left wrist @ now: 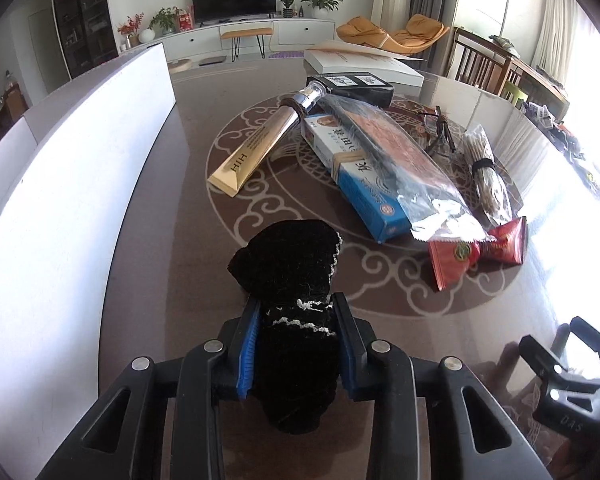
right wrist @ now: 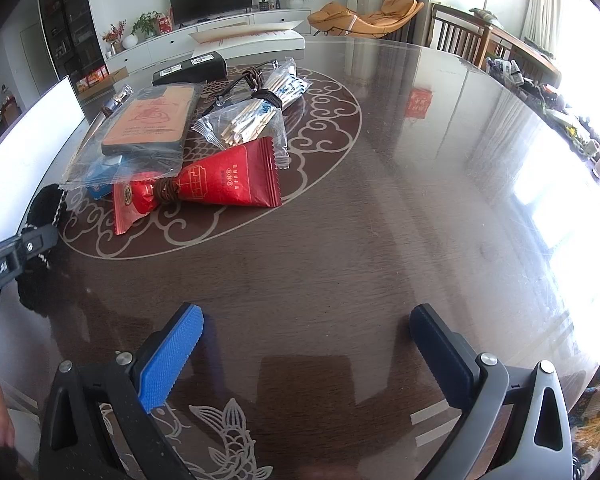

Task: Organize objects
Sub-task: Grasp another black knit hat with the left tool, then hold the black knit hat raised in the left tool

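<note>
My left gripper (left wrist: 296,304) is shut on a black knitted cloth (left wrist: 288,264) with white stitched trim, which bulges out ahead of the blue pads and hangs below them. The same cloth (right wrist: 44,208) shows at the left edge of the right wrist view. Beyond it on the round dark table (right wrist: 380,220) lie a gold tube (left wrist: 256,144), a blue box (left wrist: 364,188), a clear bag with a brown case (left wrist: 396,148), a red packet (right wrist: 220,184) and a banded chopstick bundle (right wrist: 252,120). My right gripper (right wrist: 306,316) is open over bare table, with nothing between its fingers.
A tall white wall of a container (left wrist: 80,152) curves along the table's left side. A black box (left wrist: 356,86) and a white flat box (left wrist: 364,64) lie at the far edge. Wooden chairs (right wrist: 460,36) stand behind the table on the right.
</note>
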Tool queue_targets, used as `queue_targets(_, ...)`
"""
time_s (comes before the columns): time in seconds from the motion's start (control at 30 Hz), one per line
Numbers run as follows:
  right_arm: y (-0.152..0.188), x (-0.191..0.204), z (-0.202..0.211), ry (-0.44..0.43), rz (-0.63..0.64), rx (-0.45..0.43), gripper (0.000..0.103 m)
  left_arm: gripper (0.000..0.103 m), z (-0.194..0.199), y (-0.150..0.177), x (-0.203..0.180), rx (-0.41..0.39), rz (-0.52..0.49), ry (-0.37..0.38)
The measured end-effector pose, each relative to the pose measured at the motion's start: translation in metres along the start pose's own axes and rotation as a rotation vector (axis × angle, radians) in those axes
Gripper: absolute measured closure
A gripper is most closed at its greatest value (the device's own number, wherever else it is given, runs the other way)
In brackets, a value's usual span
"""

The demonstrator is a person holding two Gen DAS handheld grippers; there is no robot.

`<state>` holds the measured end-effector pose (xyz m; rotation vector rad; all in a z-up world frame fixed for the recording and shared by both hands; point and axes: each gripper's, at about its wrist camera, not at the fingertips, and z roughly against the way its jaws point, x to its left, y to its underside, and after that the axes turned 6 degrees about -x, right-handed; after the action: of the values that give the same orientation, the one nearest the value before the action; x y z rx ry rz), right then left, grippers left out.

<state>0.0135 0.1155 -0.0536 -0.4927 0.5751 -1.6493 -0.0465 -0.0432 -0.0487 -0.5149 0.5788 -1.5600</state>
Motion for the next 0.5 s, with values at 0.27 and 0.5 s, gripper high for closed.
queue_targets(0.27,0.000,0.000,0.000,0.000,0.001,-0.001,0.000,0.011,-0.004,0.019,-0.014,0.004,-0.084,0.020)
queue_targets(0.5,0.000,0.000,0.000,0.000,0.001,-0.001,0.000,0.000,-0.008,0.019,-0.014,-0.011,-0.067,0.024)
